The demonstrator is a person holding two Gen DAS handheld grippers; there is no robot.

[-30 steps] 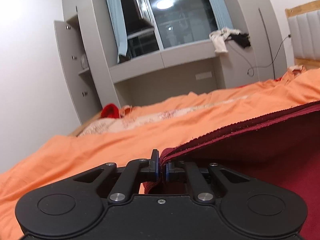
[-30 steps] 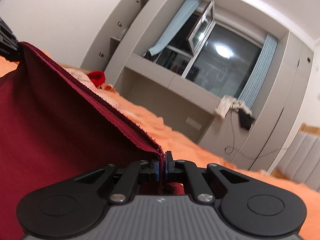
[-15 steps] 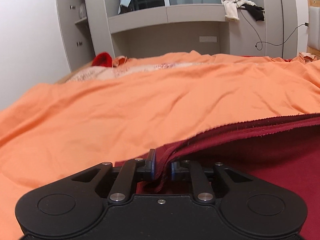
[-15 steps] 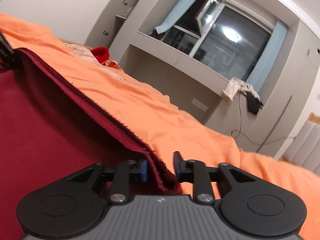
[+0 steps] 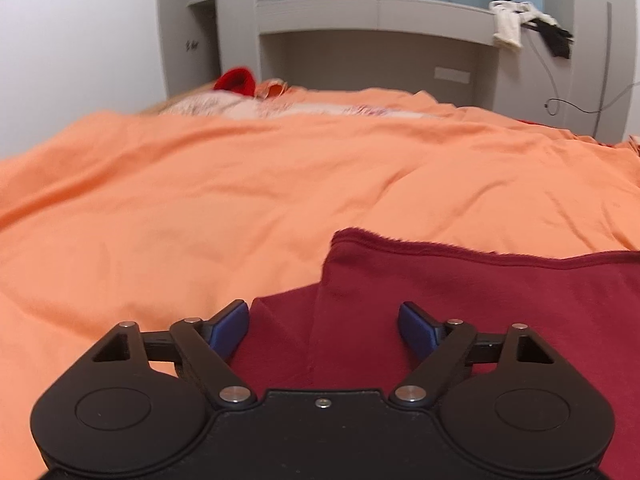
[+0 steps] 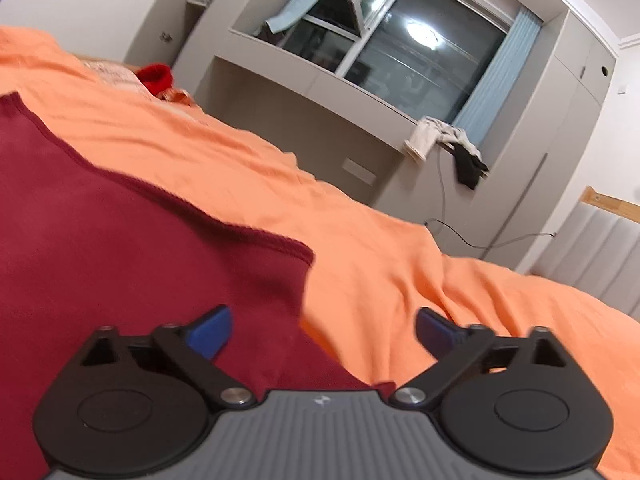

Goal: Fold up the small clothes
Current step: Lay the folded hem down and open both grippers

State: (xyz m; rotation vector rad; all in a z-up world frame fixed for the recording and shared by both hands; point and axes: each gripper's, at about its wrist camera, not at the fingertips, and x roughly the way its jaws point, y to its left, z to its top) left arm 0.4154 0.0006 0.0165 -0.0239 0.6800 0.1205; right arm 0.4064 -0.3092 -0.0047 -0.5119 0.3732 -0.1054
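L gripper (image 5: 323,322) jaws spread wide, nothing betw. them, R gripper (image 6: 323,330) jaws spread too, both low over dark red garment (image 5: 480,304) lying flat on orange bedsheet (image 5: 240,200), 2 layers at its L corner, window (image 6: 400,52) beyond.

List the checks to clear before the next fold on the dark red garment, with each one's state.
1. Left tool open, holding nothing: ok.
2. Right tool open, holding nothing: ok.
3. Dark red knit garment lying on the orange bedsheet: ok.
4. Folded top layer's edge lying flat: ok.
5. Layers aligned at left: not ok, lower layer sticks out.
6. Whole garment outline: cannot tell.
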